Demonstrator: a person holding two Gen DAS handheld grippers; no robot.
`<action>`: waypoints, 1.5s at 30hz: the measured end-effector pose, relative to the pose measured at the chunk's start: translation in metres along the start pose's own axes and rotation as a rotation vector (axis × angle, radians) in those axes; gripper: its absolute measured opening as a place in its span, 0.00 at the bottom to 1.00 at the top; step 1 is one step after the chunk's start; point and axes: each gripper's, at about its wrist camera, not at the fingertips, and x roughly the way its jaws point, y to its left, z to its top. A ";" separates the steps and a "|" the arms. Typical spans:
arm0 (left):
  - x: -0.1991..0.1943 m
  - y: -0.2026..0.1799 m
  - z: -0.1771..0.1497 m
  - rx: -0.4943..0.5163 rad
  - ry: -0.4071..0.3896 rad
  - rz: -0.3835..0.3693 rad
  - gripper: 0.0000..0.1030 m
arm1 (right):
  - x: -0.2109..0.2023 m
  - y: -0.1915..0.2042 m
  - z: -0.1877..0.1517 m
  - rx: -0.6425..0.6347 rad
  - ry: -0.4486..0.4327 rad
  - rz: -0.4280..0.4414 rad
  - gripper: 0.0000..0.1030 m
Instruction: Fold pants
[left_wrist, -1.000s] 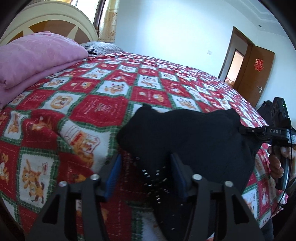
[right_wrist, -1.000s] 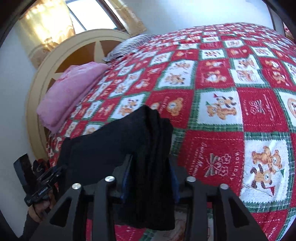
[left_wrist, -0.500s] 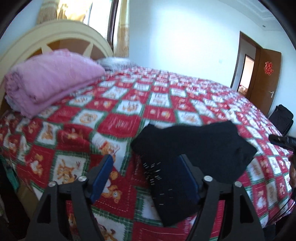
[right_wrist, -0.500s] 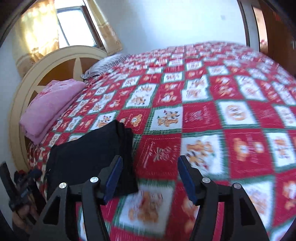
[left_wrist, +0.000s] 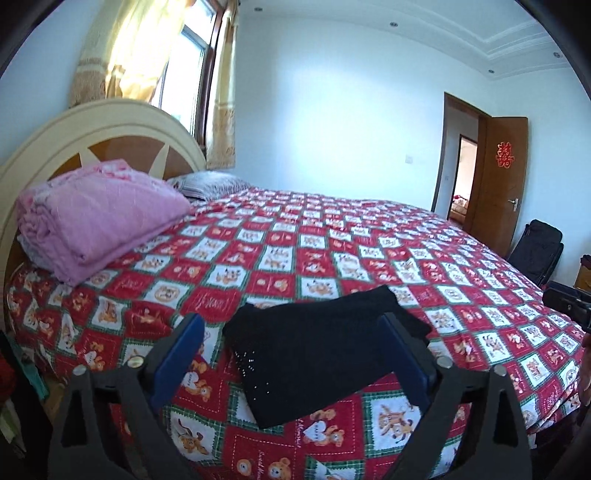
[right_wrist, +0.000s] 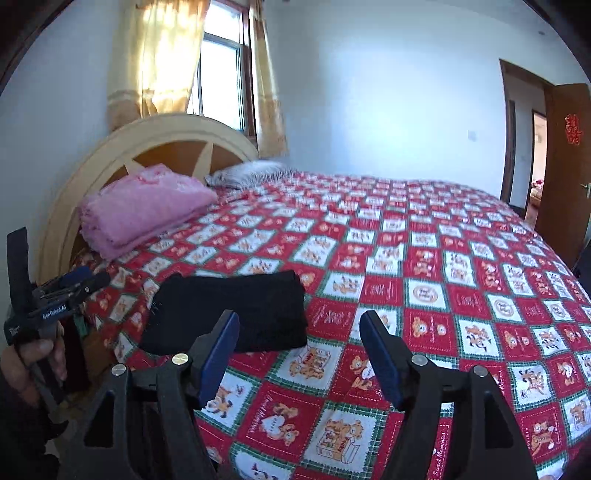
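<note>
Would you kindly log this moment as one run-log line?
pants: folded, lying on bedspread | left gripper: open, empty | right gripper: open, empty

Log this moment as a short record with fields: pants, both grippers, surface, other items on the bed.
pants: black pants, folded into a compact stack, lying on the bed near its front edge
left gripper: left gripper, open, holding nothing, pulled back from the pants
right gripper: right gripper, open, holding nothing, to the right of the pants
surface: red patchwork bedspread
other items: folded pink blanket by the headboard; striped pillow
</note>
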 end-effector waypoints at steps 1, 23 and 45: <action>-0.002 -0.001 0.001 0.004 -0.005 -0.002 0.95 | -0.004 0.002 0.002 -0.001 -0.008 0.004 0.68; -0.008 -0.011 -0.002 0.031 -0.009 -0.004 0.95 | -0.015 0.007 0.002 -0.004 -0.040 -0.017 0.70; -0.017 -0.022 0.004 0.058 -0.052 -0.020 1.00 | -0.015 0.014 0.000 -0.023 -0.052 -0.027 0.71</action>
